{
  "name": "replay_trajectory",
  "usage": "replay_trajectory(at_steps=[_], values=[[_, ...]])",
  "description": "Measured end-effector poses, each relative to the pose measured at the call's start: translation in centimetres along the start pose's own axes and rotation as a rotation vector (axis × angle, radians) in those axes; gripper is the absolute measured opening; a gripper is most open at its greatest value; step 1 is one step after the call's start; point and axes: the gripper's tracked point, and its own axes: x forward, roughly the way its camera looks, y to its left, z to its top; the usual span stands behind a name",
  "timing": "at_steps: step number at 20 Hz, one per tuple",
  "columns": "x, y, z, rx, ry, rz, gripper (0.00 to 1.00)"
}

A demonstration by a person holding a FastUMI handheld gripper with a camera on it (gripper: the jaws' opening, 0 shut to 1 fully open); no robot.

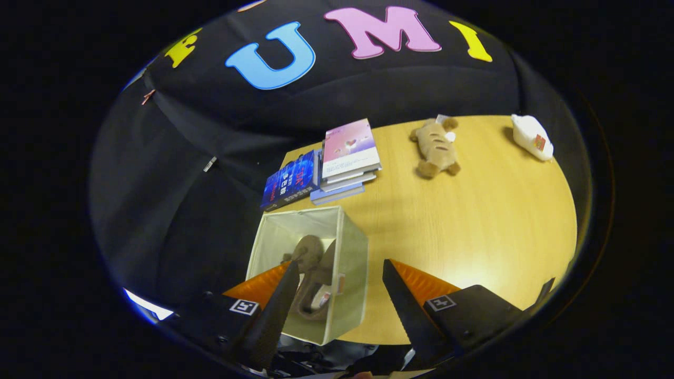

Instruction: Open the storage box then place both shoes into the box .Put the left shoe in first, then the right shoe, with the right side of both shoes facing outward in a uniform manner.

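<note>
1. Desk [474, 221]: a pale wooden surface that carries every item below. It extends from the hand-held gripper outward toward 12 and 2 o'clock.
2. Storage box [345, 263]: a cream fabric box, open at the top, standing at the desk's near corner. It lies just ahead of the hand-held gripper at about 11 o'clock; the near-side finger overlaps its front rim.
3. Hand-held gripper [337, 273]: the fingers are spread wide apart and hold nothing. The unit hovers above the desk's near edge and looks down and forward.
4. Shoes [313, 279]: tan footwear lies inside the box. The long axis runs from 6 toward 12 o'clock, roughly parallel to the fingers. Whether one or two shoes are present cannot be determined, nor which side faces outward.
5. Books [347, 152]: a stack lies beyond the box at 12 o'clock, with a blue boxed set [289, 181] touching it at 11 o'clock.
6. Plush toy [436, 147]: well beyond the fingers at 1 o'clock.
7. White bottle [532, 138]: at the far edge, 2 o'clock.
8. Assessment: any next move is judged to turn on the box lying slightly toward 11 o'clock.
</note>
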Motion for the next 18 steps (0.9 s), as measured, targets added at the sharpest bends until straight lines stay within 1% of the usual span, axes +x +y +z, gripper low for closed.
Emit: replay_trajectory(at_steps=[4,7,14,18], values=[[-2.8,-2.9,3.8,-0.162,-0.168,-0.088,0.99],[-5.2,-4.1,6.1,-0.261,-0.281,-0.133,0.99],[-11.2,-4.2,9.7,-0.370,-0.523,-0.146,0.99],[-13.9,-3.7,10.1,-0.434,-0.622,-0.136,0.98]])
